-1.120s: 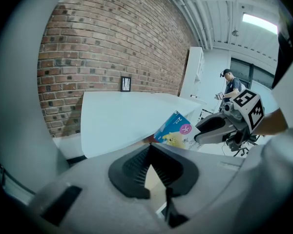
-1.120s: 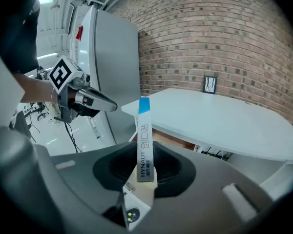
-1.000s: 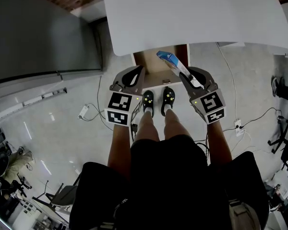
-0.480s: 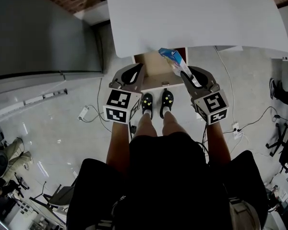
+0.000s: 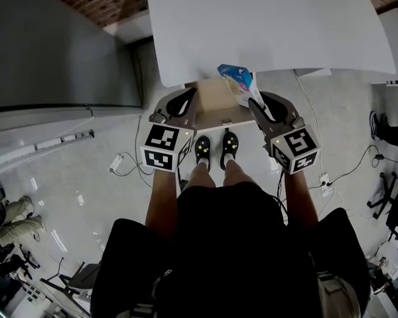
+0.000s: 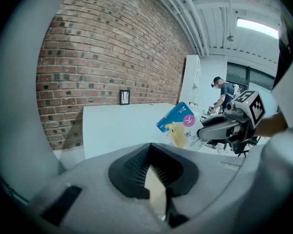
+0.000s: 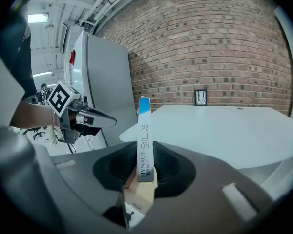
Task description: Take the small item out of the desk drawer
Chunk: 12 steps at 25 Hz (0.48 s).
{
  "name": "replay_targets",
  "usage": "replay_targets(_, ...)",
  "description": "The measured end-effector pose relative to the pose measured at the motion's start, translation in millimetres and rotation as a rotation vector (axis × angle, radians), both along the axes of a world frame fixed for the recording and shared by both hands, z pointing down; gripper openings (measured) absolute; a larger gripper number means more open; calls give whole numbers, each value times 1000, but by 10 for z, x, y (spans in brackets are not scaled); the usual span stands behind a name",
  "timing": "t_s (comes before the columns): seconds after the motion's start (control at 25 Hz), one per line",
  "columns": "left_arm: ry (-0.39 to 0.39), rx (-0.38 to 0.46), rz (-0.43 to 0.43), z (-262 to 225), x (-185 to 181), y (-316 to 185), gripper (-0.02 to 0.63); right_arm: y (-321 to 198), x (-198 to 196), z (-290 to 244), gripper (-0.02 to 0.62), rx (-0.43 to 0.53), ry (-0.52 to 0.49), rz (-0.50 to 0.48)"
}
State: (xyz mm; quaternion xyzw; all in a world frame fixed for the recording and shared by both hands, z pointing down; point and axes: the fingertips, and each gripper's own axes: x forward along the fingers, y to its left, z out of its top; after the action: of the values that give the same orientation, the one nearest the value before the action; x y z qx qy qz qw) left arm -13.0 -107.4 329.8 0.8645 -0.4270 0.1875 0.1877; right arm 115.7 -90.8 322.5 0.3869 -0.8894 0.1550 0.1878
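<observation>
Now the right gripper point(image 5: 253, 103) is squeezing a small blue and white box point(image 5: 235, 80) between its jaws. The bottom end of the box is hidden down inside the jaws. Only the top part sticks out, pointing up and away from the person. The left gripper point(image 5: 188, 100) has its jaws pressed together with nothing in them. The box is up by the front edge of the white desk point(image 5: 265, 25), above the open drawer point(image 5: 212, 98). Most of the drawer is tucked under the desk or behind the two grippers, so I cannot see what is inside it. A moment ago both grippers were lower, and the box sat down over the drawer. They have come up since.
</observation>
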Motion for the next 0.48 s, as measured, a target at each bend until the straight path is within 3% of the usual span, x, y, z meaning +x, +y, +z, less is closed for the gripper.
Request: replay_targets(0.48, 34, 61, 18, -419, 107, -49, -2, 15, 89, -422, 106, 53, -42, 16)
